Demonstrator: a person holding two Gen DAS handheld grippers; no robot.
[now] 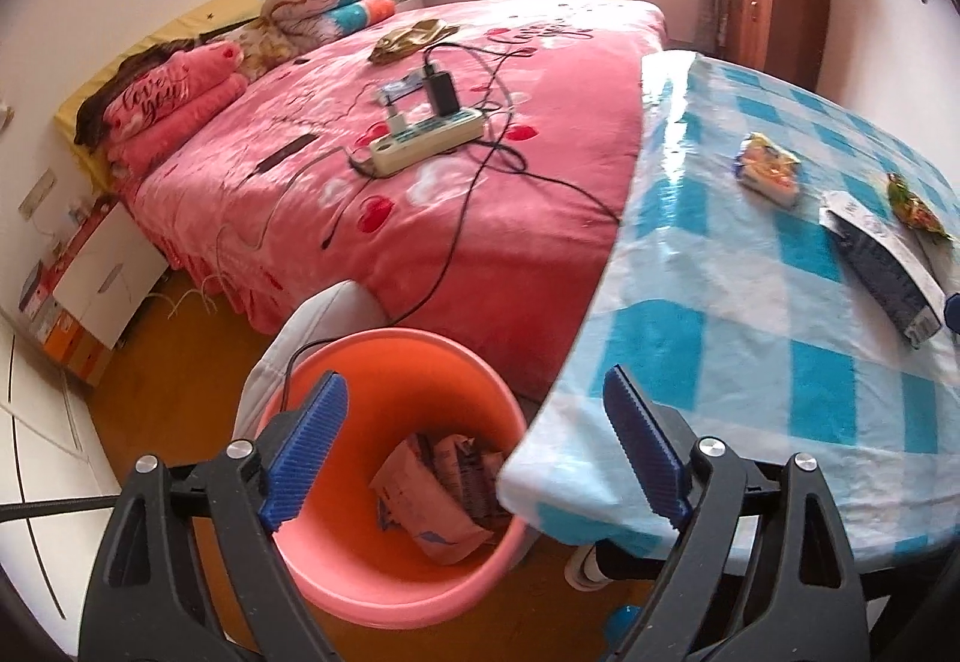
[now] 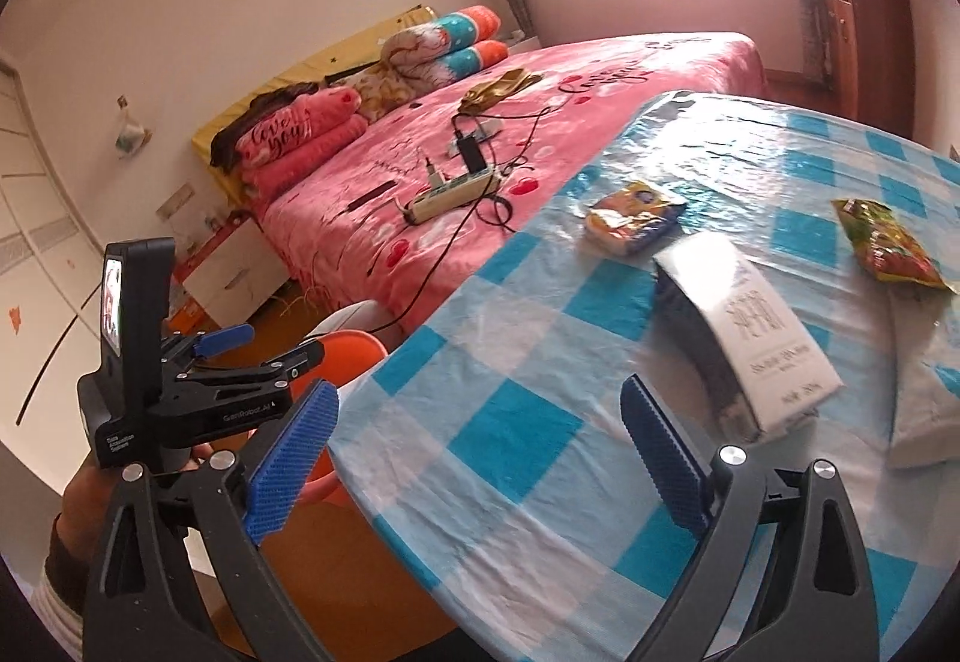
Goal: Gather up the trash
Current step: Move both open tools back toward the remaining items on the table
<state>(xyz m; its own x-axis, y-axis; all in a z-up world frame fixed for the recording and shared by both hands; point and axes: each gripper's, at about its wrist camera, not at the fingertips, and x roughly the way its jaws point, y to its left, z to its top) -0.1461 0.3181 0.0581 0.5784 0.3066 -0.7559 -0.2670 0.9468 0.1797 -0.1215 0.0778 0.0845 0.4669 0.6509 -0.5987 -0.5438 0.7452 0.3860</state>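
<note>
An orange bin [image 1: 336,566] stands on the floor by the table edge, with a crumpled brown paper wrapper [image 1: 432,488] inside. My left gripper [image 1: 474,452] is open and empty above the bin; it also shows in the right wrist view [image 2: 264,344]. On the blue-checked table [image 2: 510,422] lie a yellow snack packet [image 2: 633,217], a dark box with a white label [image 2: 744,344], a green-red snack bag [image 2: 888,245] and a white packet [image 2: 924,398]. My right gripper [image 2: 480,458] is open and empty over the table's near edge, left of the box.
A pink bed [image 1: 420,134] stands behind the bin, with a power strip [image 1: 426,140], chargers and cables on it. A cable runs down into the bin. A white chair back [image 1: 312,326] is beside the bin. A wooden cabinet [image 1: 774,8] stands at the back right.
</note>
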